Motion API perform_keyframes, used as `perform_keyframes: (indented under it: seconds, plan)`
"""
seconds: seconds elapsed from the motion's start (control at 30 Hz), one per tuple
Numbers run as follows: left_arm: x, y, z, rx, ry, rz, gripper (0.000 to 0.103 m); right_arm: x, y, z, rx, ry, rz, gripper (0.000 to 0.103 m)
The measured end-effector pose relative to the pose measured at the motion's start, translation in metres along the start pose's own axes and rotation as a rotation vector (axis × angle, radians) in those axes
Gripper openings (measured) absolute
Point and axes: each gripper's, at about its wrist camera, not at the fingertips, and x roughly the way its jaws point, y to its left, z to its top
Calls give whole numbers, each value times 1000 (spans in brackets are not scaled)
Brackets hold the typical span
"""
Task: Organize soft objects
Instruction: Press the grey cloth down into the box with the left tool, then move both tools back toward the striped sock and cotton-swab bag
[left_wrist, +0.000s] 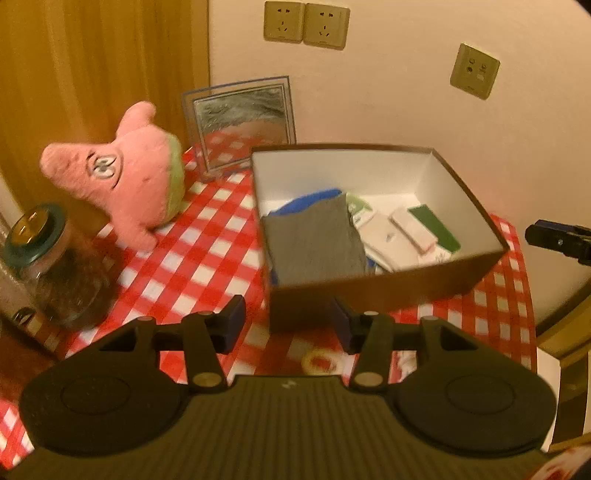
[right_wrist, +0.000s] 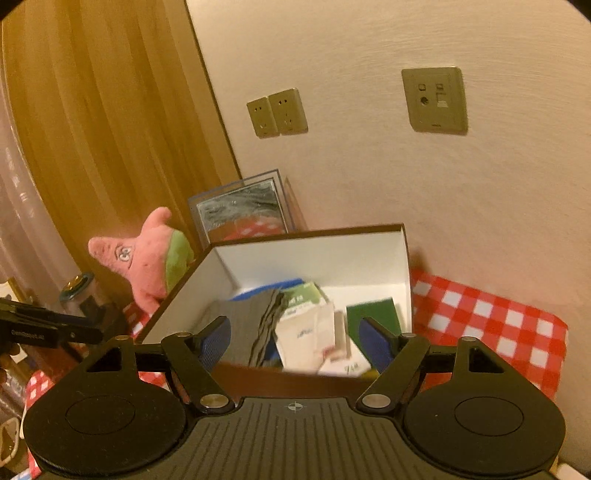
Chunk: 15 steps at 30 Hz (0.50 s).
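Left gripper (left_wrist: 290, 319): fingers spread wide, nothing between the blue pads (left_wrist: 236, 314). It hangs above the red-and-white checked tablecloth (left_wrist: 207, 258), just short of the near wall of the brown cardboard box with white lining (left_wrist: 388, 291).

Right gripper (right_wrist: 295, 338): fingers also spread apart, holding nothing. Its tips sit over the box's near rim (right_wrist: 291, 376), pointing into the box.

Box stands toward the desk's back edge, close to the wall. Contents:
- folded grey cloth (left_wrist: 314, 243) in the left half, lying on a blue cloth (left_wrist: 306, 201) whose edge shows behind it
- white folded items with small print (left_wrist: 391, 236) in the middle, overlapping each other
- flat dark green piece (left_wrist: 436, 227) on the right side, against the white items

Same stack from the right wrist view: grey cloth (right_wrist: 255, 325), white items (right_wrist: 314, 332), green piece (right_wrist: 373, 314).

Pink star-shaped plush toy with a green band and printed eye (left_wrist: 125, 173) stands outside the box, near the desk's back-left corner, apart from the box wall. Also seen in the right wrist view (right_wrist: 144, 258).

Other stuff:
- clear-framed picture (left_wrist: 240, 122) leaning at the back edge between plush and box
- glass jar with dark lid and gold centre (left_wrist: 48, 266) at the left edge, in front of the plush
- pale ring-shaped thing (left_wrist: 319, 363) on the cloth under the left gripper, partly hidden, can't identify
- beige wall sockets (left_wrist: 306, 26) above the desk
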Motion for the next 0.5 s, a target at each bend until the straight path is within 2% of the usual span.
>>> perform_keyframes:
  seconds: [0.23,0.5]
  plan:
    - [-29,7,-44,-29,25,29,48,-27,8,-29,6,21,-12,76]
    - [-47,4,-93,-100,74,3,48,-45,25,-60,12,66,-12,76]
